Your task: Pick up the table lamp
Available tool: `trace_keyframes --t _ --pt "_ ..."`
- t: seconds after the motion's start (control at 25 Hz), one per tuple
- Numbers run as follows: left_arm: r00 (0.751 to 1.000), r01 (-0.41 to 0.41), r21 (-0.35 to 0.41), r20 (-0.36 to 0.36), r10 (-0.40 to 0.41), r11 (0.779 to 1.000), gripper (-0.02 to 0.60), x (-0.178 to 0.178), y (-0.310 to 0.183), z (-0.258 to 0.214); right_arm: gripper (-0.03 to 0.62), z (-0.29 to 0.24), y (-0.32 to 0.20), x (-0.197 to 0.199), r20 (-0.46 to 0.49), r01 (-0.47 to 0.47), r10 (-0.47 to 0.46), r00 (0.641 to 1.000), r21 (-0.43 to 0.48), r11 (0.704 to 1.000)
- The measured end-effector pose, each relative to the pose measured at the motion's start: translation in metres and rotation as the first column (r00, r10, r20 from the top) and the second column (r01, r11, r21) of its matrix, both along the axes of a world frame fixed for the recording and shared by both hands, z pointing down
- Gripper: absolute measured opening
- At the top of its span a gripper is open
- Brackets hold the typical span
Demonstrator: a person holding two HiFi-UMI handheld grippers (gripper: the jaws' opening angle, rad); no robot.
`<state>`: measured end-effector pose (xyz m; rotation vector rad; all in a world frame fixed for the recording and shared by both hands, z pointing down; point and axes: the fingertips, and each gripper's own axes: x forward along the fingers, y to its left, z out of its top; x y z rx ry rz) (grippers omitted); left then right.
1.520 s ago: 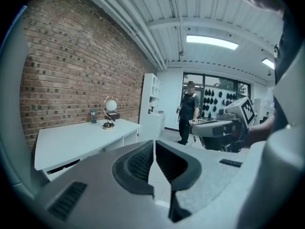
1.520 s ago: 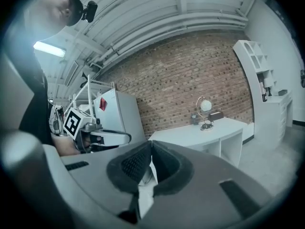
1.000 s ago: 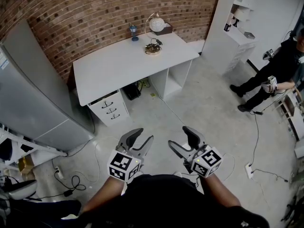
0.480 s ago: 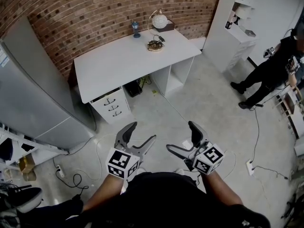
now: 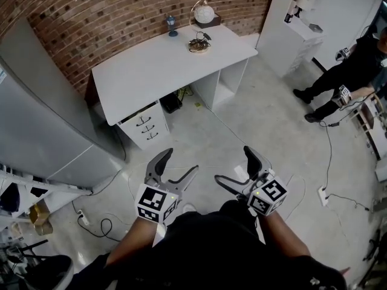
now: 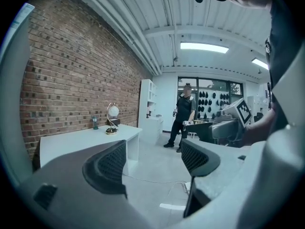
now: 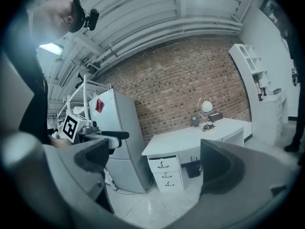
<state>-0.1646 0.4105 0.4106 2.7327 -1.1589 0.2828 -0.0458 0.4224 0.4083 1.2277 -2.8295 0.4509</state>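
The table lamp [image 5: 203,13], a white globe on an arched gold stem, stands at the far back of the white desk [image 5: 158,69], well away from both grippers. It also shows in the left gripper view, table lamp [image 6: 113,111], and in the right gripper view, table lamp [image 7: 206,107]. My left gripper [image 5: 178,164] and right gripper [image 5: 233,165] hang side by side over the floor, close to my body. Both have just been opening and stand open with nothing between the jaws; left gripper [image 6: 152,159], right gripper [image 7: 155,162].
A small blue figure [image 5: 172,24] and a dark box [image 5: 213,22] stand by the lamp. A drawer unit [image 5: 144,128] sits under the desk. A tall grey cabinet [image 5: 36,119] is at the left, white shelving [image 5: 296,23] and a person [image 5: 344,77] at the right. Cables [image 5: 91,222] lie on the floor.
Both grippers' jaws have spread wider. The grippers sit slightly lower in the head view, and the person at the right has shifted pose.
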Motion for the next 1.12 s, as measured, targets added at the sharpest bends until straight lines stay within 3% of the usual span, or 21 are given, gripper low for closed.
trace_keyframes --t 0.16,0.6,0.88,1.12 --pt "1.0 -0.016 -0.021 0.003 0.016 1.0 0.35 -0.013 0.001 0.01 0.594 0.005 0.005 -0.019 0.007 0.002 -0.002 1.0 -0.006 1.0" --pt "1.0 -0.03 -0.048 -0.01 0.03 0.998 0.35 -0.01 -0.023 0.02 0.594 0.022 -0.021 -0.02 -0.015 -0.01 0.01 1.0 -0.05 0.999" --pt "1.0 -0.001 -0.055 0.005 0.001 0.998 0.35 0.003 -0.074 0.022 0.593 0.02 -0.074 0.004 0.004 -0.013 0.013 1.0 -0.063 0.998" --pt "1.0 0.001 -0.023 0.018 -0.001 1.0 0.35 0.042 -0.15 0.007 0.594 0.011 -0.154 0.046 0.009 -0.006 0.006 1.0 -0.002 1.0"
